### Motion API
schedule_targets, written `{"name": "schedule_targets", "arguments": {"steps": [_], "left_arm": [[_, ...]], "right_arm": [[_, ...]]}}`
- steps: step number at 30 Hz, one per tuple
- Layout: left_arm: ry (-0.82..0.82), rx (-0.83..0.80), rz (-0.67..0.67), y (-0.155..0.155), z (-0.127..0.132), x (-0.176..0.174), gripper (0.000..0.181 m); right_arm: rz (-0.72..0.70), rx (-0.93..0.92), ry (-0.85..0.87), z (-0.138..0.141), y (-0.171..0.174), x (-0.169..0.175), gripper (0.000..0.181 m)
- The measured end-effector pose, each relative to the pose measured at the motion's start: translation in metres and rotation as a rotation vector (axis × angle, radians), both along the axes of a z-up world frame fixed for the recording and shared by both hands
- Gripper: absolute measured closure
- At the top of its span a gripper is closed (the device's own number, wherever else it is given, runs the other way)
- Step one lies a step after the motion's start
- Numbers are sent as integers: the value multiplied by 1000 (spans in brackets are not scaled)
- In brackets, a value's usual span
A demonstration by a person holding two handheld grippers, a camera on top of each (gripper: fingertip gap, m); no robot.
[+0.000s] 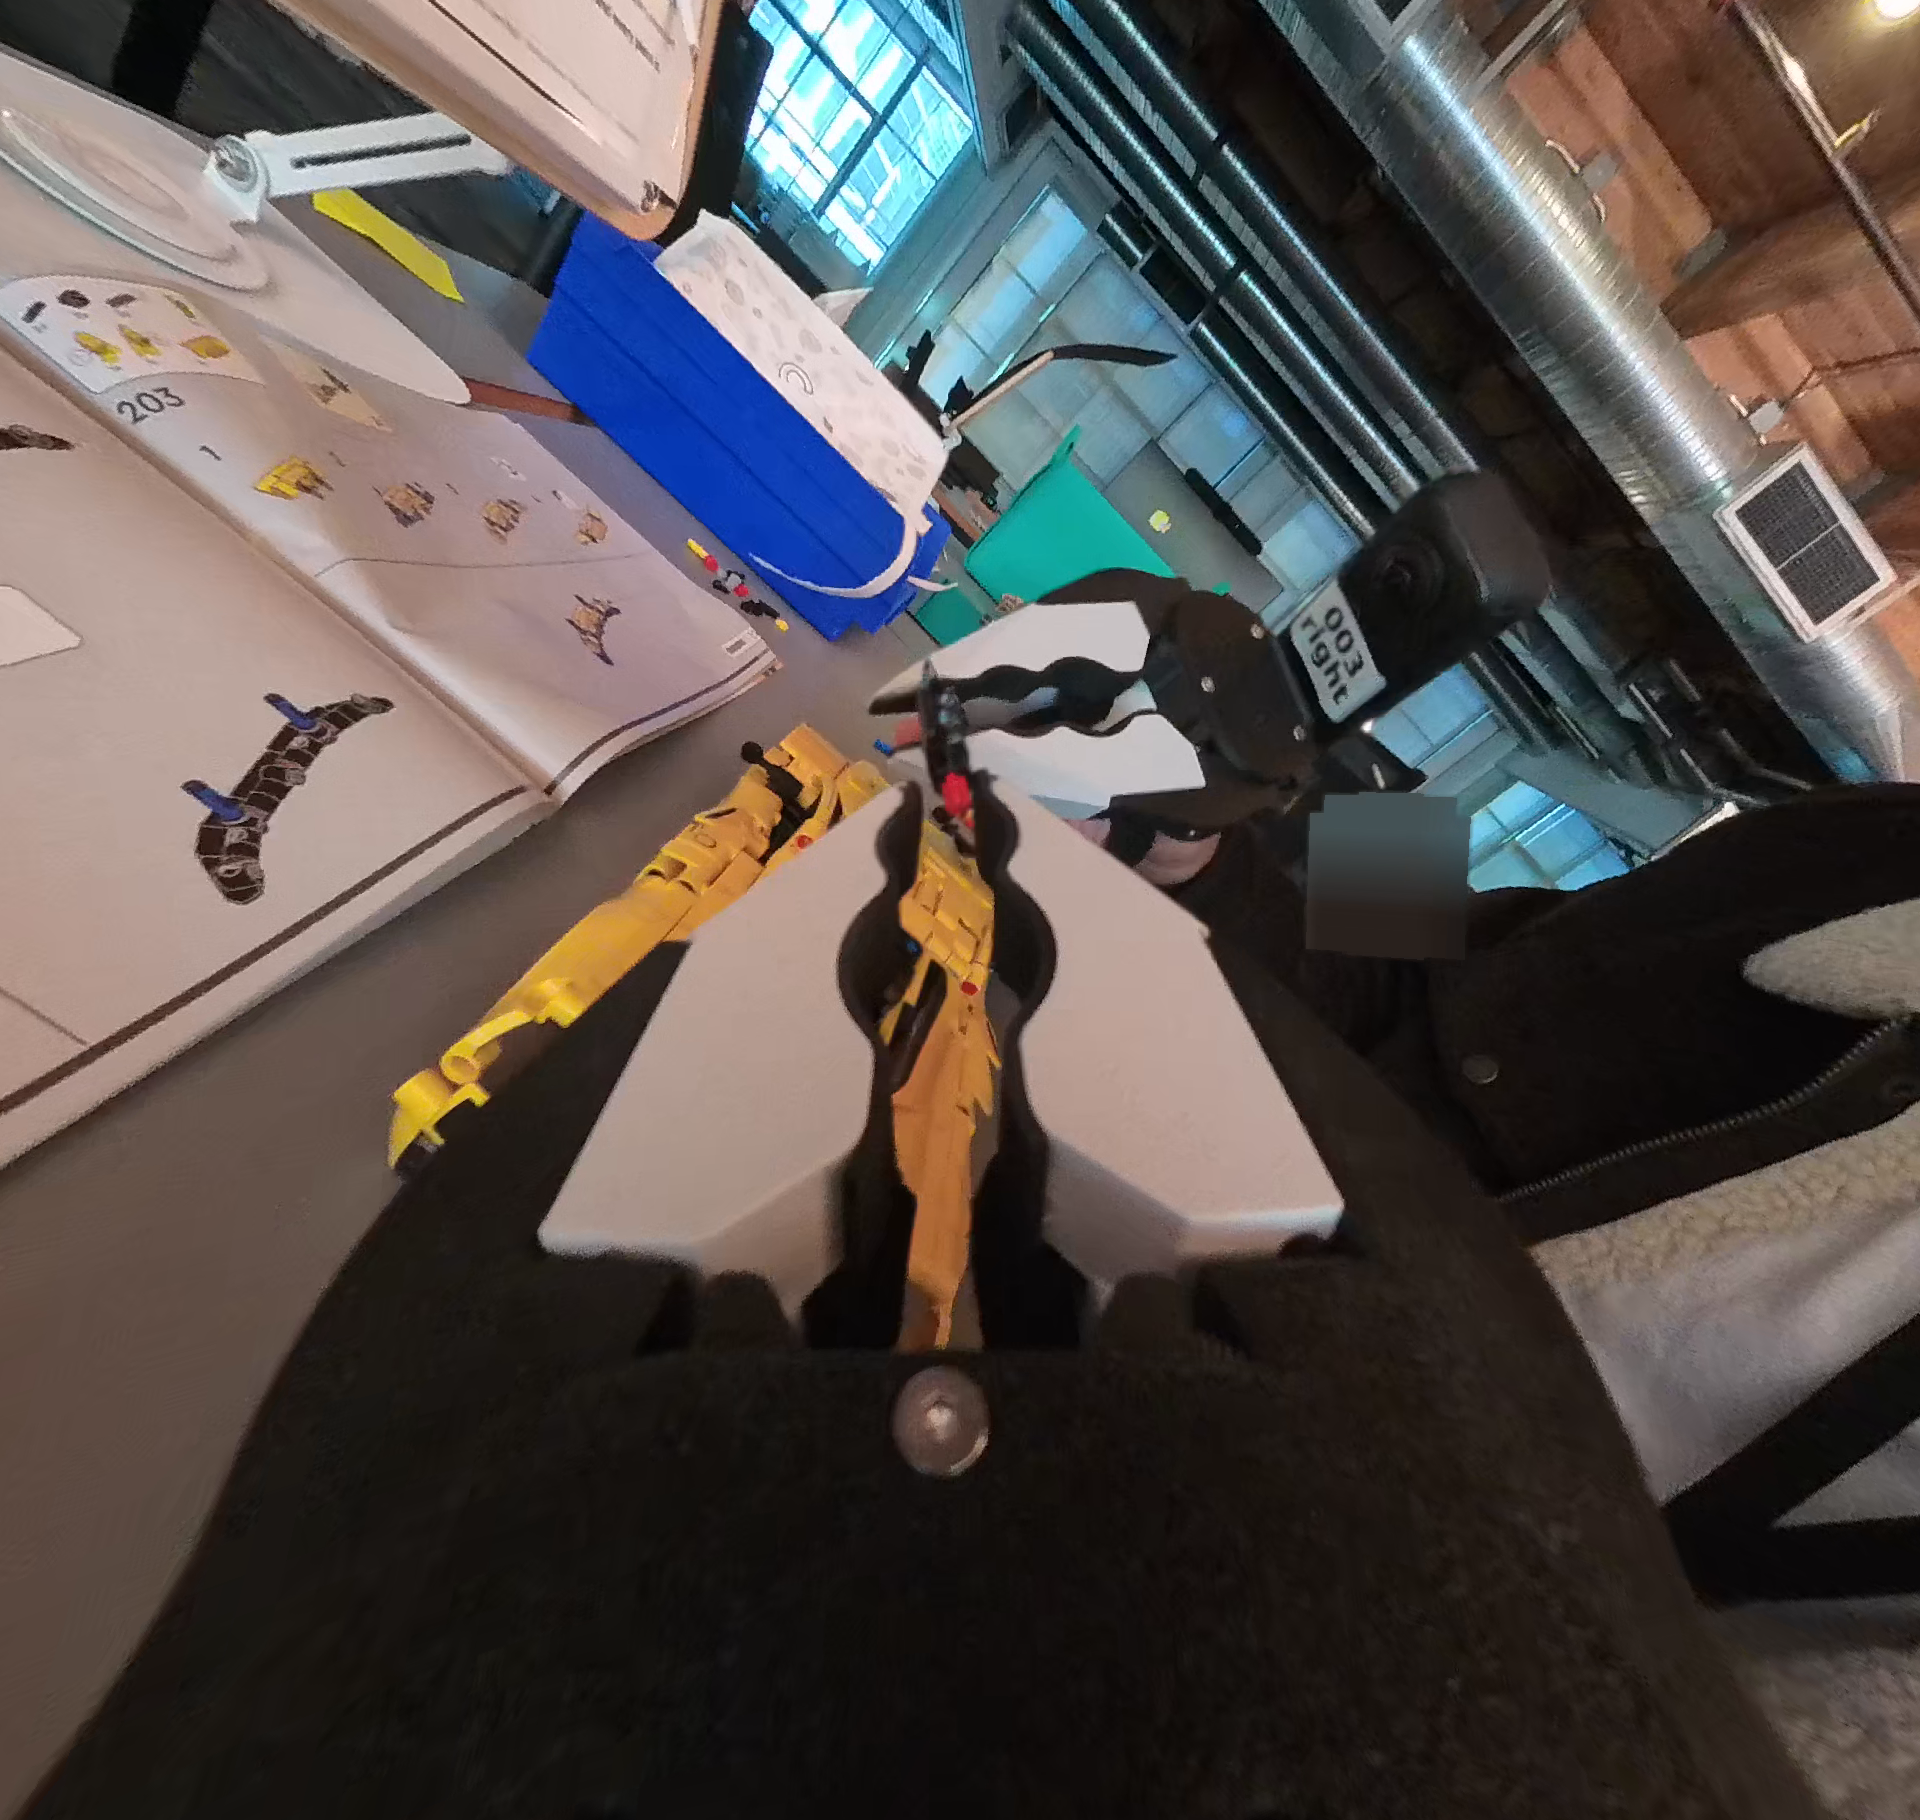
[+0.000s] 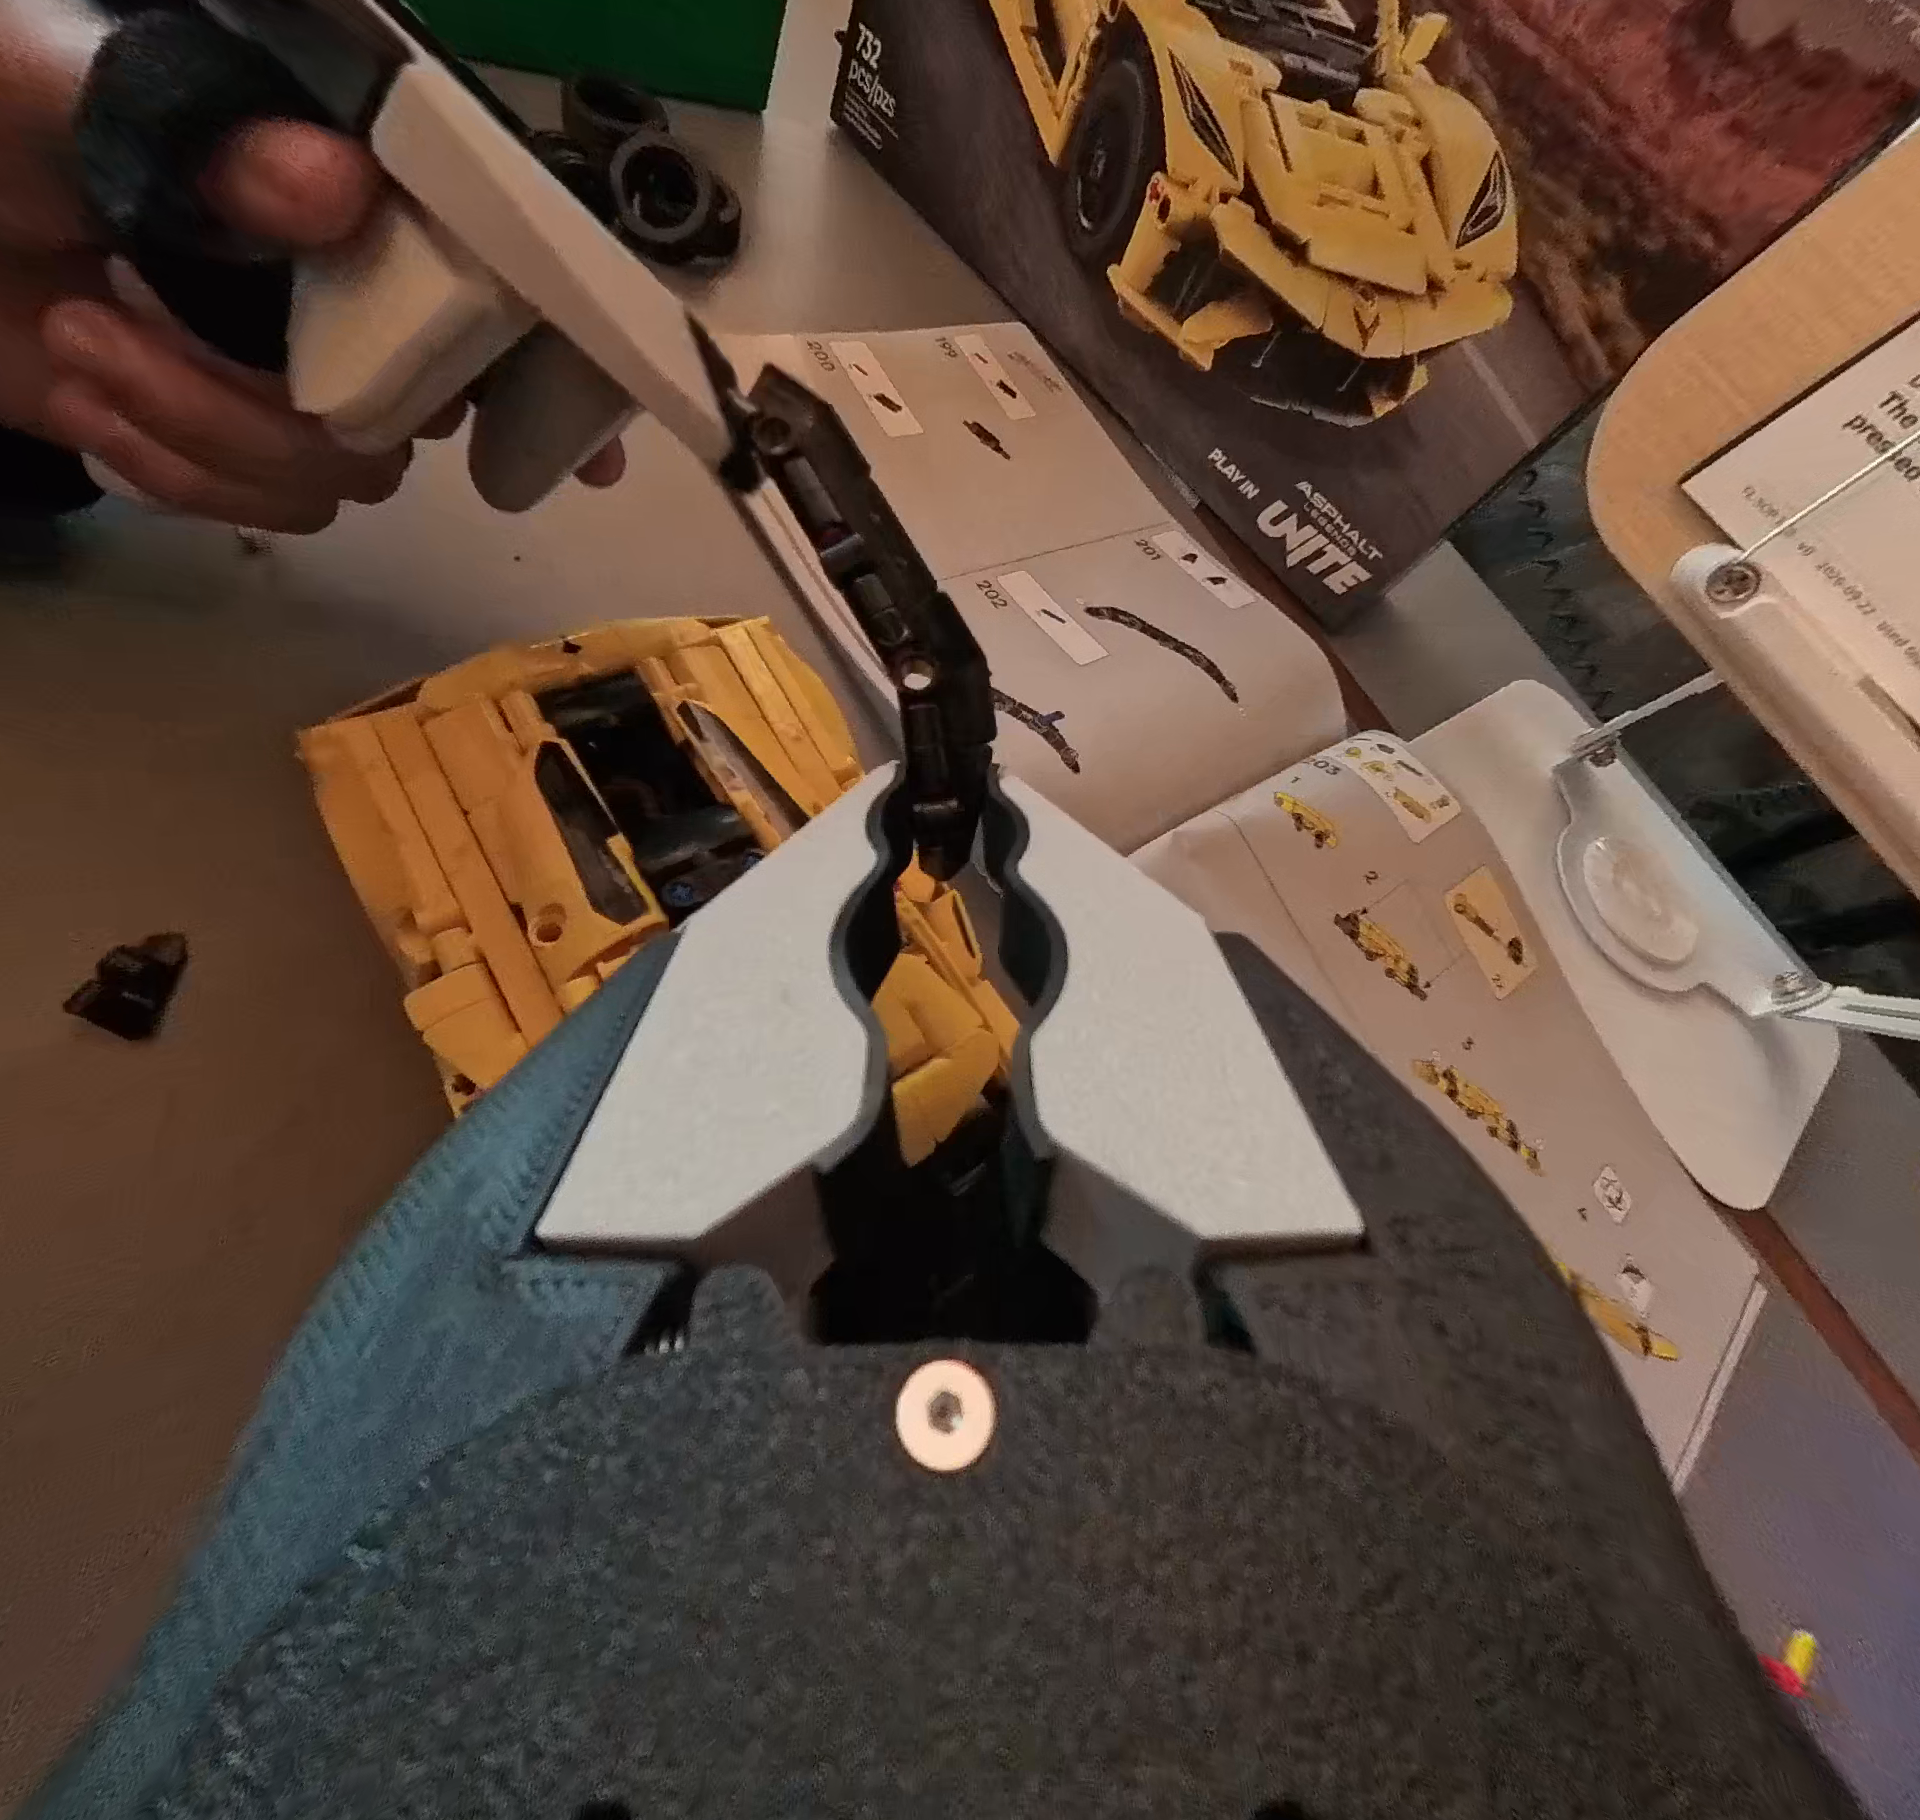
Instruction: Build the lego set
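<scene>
A curved black lego strip (image 2: 883,575) hangs in the air above the bench (image 2: 208,783), gripped at both ends: right tool (image 2: 940,814) is clamped on its near end, left tool (image 2: 727,440) pinches the far end at approx 11 o'clock in the right wrist view. In the left wrist view the strip (image 1: 948,731) shows end-on just past the left tool (image 1: 951,809) tips, w/ a red pin at its lower end, and the right tool (image 1: 914,705) comes in from 2 o'clock. Below the strip, at approx 8 o'clock, the yellow lego car body (image 2: 540,814) lies on the bench; in the left wrist view the car (image 1: 665,897) runs from center toward 8 o'clock. Open instruction booklet (image 2: 1091,544) sits just beyond the car, at 1 o'clock, w/ the set's box (image 2: 1195,160) standing behind it. A pile of black tires (image 2: 655,170) lies at 11 o'clock near the box. 1 small dark piece (image 2: 130,981) rests alone at 9 o'clock. A blue bin (image 1: 707,430) stands far off at 11 o'clock in the left wrist view.
</scene>
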State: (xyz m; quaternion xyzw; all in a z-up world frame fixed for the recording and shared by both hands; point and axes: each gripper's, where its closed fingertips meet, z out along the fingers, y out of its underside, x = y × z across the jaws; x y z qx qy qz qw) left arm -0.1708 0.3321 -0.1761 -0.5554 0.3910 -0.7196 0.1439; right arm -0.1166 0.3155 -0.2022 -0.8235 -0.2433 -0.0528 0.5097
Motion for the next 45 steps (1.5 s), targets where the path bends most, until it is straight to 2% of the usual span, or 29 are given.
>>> {"name": "schedule_targets", "arguments": {"steps": [3,5,7,10,12,15,18,23,27,30,34,41,45], "left_arm": [[-19,-13,9,1,3,-1,175],[-56,5,-1,-1,8,-4,175],[-94,36,-30,-7,15,-7,175],[-154,104,-61,-16,24,-12,175],[-198,117,-100,-26,31,-15,175],[-205,156,-144,-41,29,-14,175],[-184,256,-152,-52,22,-11,175],[-150,348,-121,-51,17,-8,175],[-98,647,-7,-39,4,-5,163],[-27,878,47,-32,-10,-3,163],[-21,1136,116,-32,-18,0,164],[-28,1245,165,-31,-21,2,172],[-37,1387,209,-31,-23,4,180]], "right_arm": [[14,11,-3,1,0,-3,169],[39,23,57,5,-2,-6,169],[110,26,251,16,-7,-14,166],[245,-85,711,35,-17,-28,134],[322,-144,916,41,-21,-39,139],[396,-177,1027,42,-23,-57,147],[460,-203,1046,45,-29,-73,160],[437,-200,1067,43,-26,-67,175],[405,-236,1038,33,-25,-62,174],[367,-251,1046,30,-23,-53,174],[336,-262,1003,27,-22,-50,174],[302,-282,906,13,-20,-55,174],[290,-286,894,11,-20,-53,174]]}}
